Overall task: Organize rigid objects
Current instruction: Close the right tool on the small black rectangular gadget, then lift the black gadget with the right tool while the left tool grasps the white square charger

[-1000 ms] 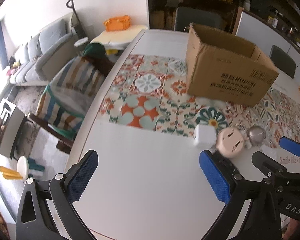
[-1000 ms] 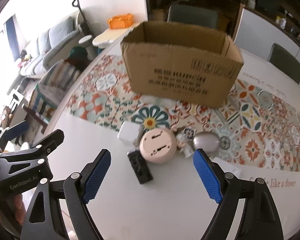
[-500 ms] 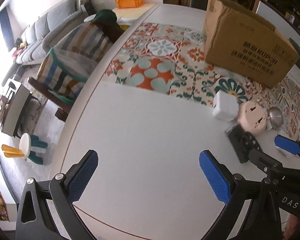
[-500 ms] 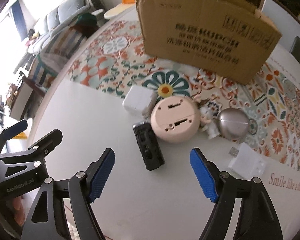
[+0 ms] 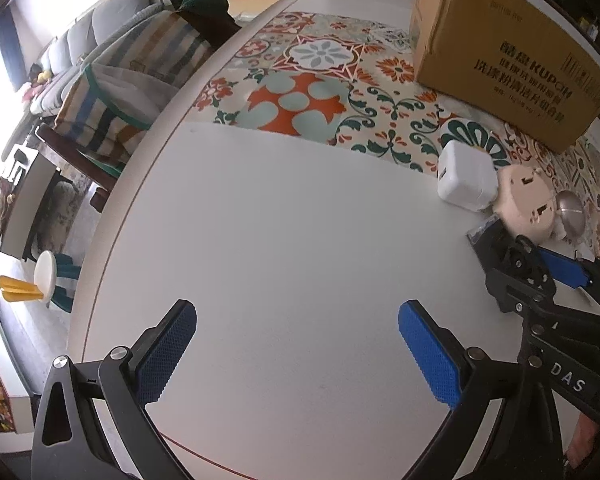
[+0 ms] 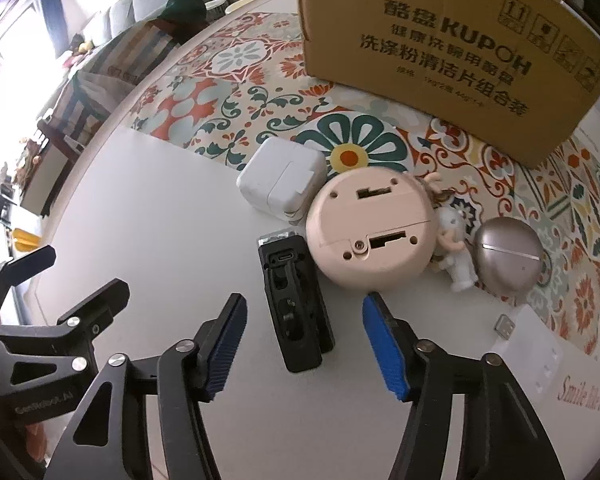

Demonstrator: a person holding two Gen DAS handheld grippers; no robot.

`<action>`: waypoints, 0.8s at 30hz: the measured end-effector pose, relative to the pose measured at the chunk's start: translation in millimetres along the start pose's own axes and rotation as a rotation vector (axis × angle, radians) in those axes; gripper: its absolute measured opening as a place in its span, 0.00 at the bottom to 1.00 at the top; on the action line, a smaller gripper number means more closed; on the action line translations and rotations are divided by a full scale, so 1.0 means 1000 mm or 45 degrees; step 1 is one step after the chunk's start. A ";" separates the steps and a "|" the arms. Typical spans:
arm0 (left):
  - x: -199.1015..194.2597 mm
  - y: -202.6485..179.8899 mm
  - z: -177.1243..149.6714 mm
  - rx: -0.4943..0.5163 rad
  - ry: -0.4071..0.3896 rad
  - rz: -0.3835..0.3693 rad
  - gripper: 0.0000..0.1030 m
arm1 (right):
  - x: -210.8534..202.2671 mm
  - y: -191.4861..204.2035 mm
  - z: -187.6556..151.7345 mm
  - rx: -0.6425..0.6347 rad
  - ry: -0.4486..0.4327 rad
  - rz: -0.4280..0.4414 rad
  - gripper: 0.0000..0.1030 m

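White table: black device between right tongs, closing, pads not touching; left tongs wide, empty.

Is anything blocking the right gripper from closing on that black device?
Nothing visible: the right gripper straddles the black device, jaws closing, pads not touching. The pink round case sits beside its far end.

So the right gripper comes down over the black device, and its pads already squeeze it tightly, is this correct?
Not quite. In the right wrist view the right gripper is over the black device, and its jaws have been closing, but the pads do not touch it yet; a gap shows on each side.
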State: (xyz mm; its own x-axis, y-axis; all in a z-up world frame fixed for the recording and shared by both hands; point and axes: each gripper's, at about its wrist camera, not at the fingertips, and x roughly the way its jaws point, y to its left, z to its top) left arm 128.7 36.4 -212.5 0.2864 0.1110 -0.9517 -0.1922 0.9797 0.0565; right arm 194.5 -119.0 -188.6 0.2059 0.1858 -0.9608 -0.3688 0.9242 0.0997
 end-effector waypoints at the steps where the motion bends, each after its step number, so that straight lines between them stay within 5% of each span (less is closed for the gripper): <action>1: 0.001 -0.001 -0.001 0.001 0.000 -0.001 1.00 | 0.002 0.001 0.000 -0.005 0.003 -0.003 0.55; 12: 0.007 -0.002 -0.001 0.028 0.001 -0.011 1.00 | 0.011 0.007 -0.002 -0.046 -0.015 -0.033 0.32; 24: -0.006 -0.019 0.010 0.167 -0.052 -0.086 1.00 | -0.003 0.004 -0.013 0.053 -0.031 -0.013 0.31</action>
State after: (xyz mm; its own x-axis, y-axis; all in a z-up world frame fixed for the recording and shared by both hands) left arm 140.4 18.7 -204.7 0.3327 0.0483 -0.9418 -0.0479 0.9983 0.0343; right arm 180.2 -120.1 -189.3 0.2316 0.1836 -0.9553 -0.3286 0.9391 0.1008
